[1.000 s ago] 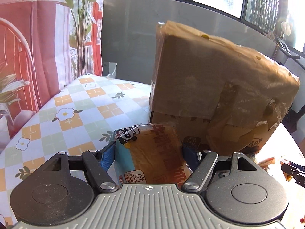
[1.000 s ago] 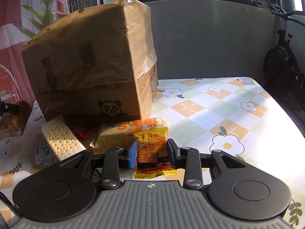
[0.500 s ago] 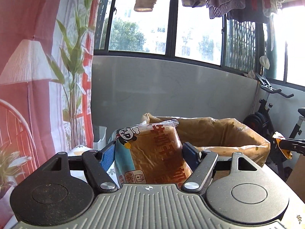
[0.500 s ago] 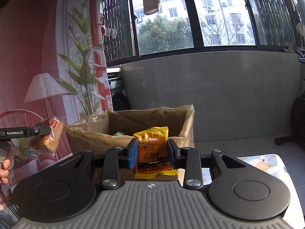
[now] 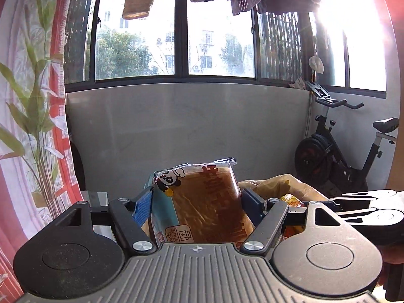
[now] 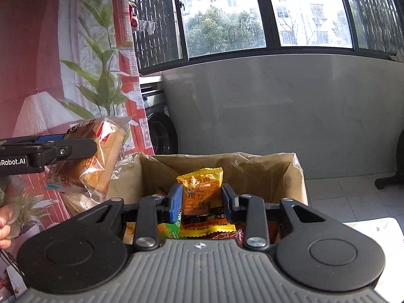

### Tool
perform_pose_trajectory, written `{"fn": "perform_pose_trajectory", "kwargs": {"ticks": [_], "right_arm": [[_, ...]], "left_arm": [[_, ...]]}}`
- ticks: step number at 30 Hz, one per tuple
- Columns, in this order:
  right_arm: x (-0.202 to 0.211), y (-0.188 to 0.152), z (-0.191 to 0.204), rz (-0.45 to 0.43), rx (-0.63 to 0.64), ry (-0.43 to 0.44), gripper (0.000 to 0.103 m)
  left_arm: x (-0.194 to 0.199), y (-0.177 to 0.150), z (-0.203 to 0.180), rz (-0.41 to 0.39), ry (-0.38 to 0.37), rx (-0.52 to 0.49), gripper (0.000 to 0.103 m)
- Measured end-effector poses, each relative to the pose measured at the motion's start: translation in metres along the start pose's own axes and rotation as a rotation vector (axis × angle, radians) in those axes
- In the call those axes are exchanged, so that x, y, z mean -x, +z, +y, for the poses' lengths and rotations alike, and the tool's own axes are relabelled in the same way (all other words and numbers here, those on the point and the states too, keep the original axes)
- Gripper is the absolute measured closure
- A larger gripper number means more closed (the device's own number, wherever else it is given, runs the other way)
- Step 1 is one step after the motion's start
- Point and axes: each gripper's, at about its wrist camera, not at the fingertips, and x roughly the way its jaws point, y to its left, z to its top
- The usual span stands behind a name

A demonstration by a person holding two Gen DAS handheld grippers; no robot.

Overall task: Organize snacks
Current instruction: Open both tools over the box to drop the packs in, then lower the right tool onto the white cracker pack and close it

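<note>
Snacks: two packets are in hand, both raised at the open cardboard box [image 6: 295,176].
Bread packet [image 5: 202,202]: a soft loaf slice in a clear wrapper, clamped upright in the left gripper [image 5: 199,204], its top sticking out above the pads.
Bread packet, side view: from the right wrist camera it hangs at the box's left edge, not yet over the opening.
Yellow packet [image 6: 200,189]: a small crinkly sachet pinched at its middle by the right gripper [image 6: 202,199], right above the box's open top.
Box contents: more bright wrappers lie at the bottom (hard to tell apart from here).
Handling, bread: probably light and squashy; a grip across the flat sides near the middle seems best, since hard pressure would crush it.
Handling, sachet: likely light and slick, with foil that can slide; holding the filled body is safer than the thin sealed edge.
Risk: the bread wrapper is loose and could catch the box's rim.
</note>
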Motion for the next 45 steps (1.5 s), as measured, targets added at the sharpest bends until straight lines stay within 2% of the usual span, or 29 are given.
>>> {"fn": "perform_pose_trajectory", "kwargs": {"ticks": [2,4,8,10,11,15,24,26,28,38,45], "right_arm": [[-0.015,-0.003,0.002,0.029,-0.018,-0.015,0.068],[-0.03,-0.004,0.006,0.069,0.019,-0.039,0.068],[-0.04,-0.002,0.007,0.104,0.056,-0.057,0.065],[-0.044,0.0,0.008,0.135,0.082,-0.068,0.062],[-0.044,0.0,0.008,0.135,0.082,-0.068,0.058],[-0.026,-0.004,0.006,0.113,0.092,-0.052,0.055],[0.019,-0.009,0.007,0.053,0.105,0.011,0.055],[0.033,-0.013,0.008,0.035,0.122,0.028,0.055],[0.052,-0.022,0.014,0.003,0.199,0.04,0.055],[0.081,-0.062,0.008,0.024,0.195,0.042,0.055],[0.072,-0.099,0.011,0.124,0.166,0.058,0.055]], "left_arm": [[-0.023,0.0,0.0,0.038,0.002,0.005,0.027],[-0.04,-0.005,-0.001,0.08,0.008,0.019,0.027],[-0.059,-0.014,-0.003,0.162,0.024,0.052,0.026],[-0.06,-0.018,-0.002,0.158,0.038,0.064,0.025],[-0.059,-0.019,0.0,0.15,0.041,0.063,0.025],[-0.049,-0.018,0.007,0.143,0.027,0.058,0.024],[0.023,-0.019,0.02,0.04,-0.013,0.048,0.025],[0.038,-0.02,0.021,0.025,-0.018,0.054,0.025],[0.052,-0.024,0.026,0.021,-0.04,0.063,0.025],[0.081,-0.075,0.04,0.085,-0.028,0.185,0.025],[0.069,-0.123,0.033,0.218,-0.024,0.256,0.03]]}}
